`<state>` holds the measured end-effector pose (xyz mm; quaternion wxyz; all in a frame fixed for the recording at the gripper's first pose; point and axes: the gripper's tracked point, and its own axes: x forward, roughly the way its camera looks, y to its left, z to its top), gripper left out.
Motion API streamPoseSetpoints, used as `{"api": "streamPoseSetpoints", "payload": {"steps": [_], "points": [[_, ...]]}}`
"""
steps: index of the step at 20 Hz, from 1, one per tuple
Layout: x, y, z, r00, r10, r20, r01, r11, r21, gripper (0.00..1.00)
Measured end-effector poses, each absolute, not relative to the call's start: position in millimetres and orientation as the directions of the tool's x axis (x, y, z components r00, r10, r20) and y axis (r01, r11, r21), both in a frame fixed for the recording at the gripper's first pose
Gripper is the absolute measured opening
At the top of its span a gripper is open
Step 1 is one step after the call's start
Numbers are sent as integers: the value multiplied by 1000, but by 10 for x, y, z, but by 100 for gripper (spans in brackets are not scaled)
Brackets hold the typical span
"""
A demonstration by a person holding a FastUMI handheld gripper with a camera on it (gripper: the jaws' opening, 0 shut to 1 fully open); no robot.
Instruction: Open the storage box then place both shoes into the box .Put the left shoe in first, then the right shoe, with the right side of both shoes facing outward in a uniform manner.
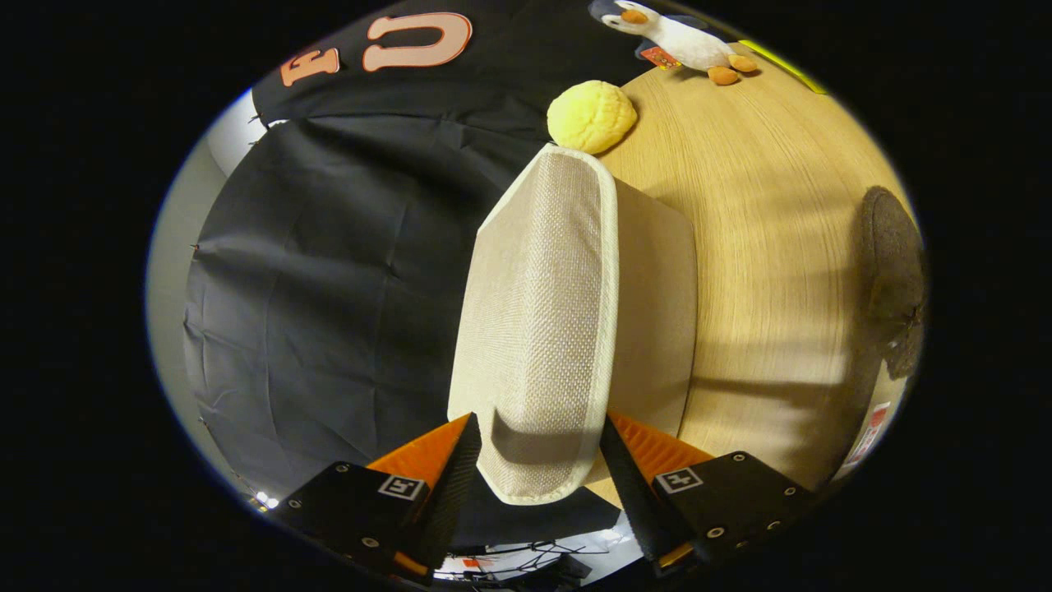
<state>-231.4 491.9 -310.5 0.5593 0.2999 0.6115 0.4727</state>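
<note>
Opening step underway: tool spread apart, straddling the storage box lid edge without a firm pinch; box sits on desk. Next: swing lid fully back.

Storage box lid is coarse woven cloth (matt, piped edge); table is smooth wood-grain.
</note>
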Motion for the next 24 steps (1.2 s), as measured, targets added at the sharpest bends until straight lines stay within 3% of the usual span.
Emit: {"api": "streamPoseSetpoints", "payload": {"steps": [6, 8, 12, 14, 19, 24], "points": [[-2212, 4823, -2327, -132, 960, -248, -99, 236, 967, 50], [-2160, 4915, -2094, -110, 964, -242, -157, 224, 962, 35], [-2247, 5254, -1514, -101, 976, -195, -240, 167, 956, 17], [-2253, 5478, -1334, -97, 979, -178, -256, 148, 955, 11], [-2394, 6072, -985, -90, 978, -186, -211, 163, 964, 7], [-2620, 6707, -924, -89, 956, -280, -338, 235, 911, 8]]}}
